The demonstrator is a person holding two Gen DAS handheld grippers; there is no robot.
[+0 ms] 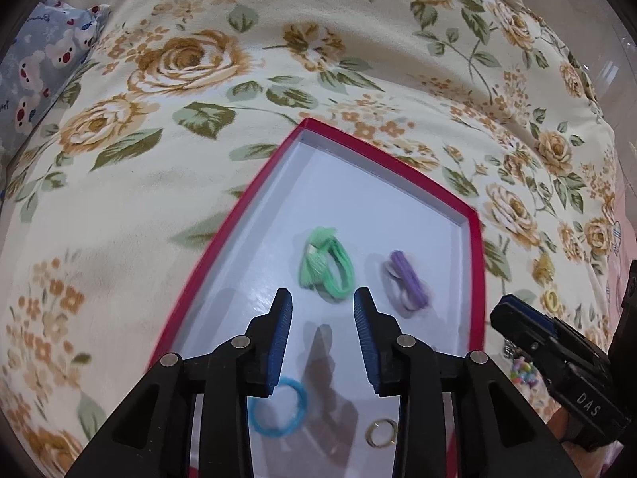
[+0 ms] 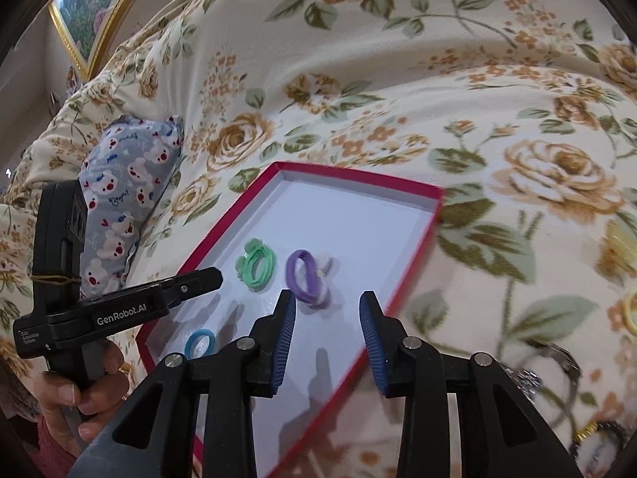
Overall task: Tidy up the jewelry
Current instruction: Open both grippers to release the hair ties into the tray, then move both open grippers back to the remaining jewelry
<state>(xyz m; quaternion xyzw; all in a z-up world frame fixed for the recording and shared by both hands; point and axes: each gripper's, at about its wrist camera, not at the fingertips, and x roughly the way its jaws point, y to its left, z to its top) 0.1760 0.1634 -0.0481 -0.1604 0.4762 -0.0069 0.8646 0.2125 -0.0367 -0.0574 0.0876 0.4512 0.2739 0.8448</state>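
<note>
Both grippers hover over red tray, jaws spread, nothing between them.
Left gripper (image 1: 323, 298), right gripper (image 2: 328, 302); green hair tie (image 1: 328, 265) and purple hair tie (image 1: 406, 281) lie in tray (image 1: 223, 235). Soft, light, springy—pinch one loop strand.

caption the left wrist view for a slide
Open left hand-held gripper above red tray holding green, purple and blue hair ties.
</note>
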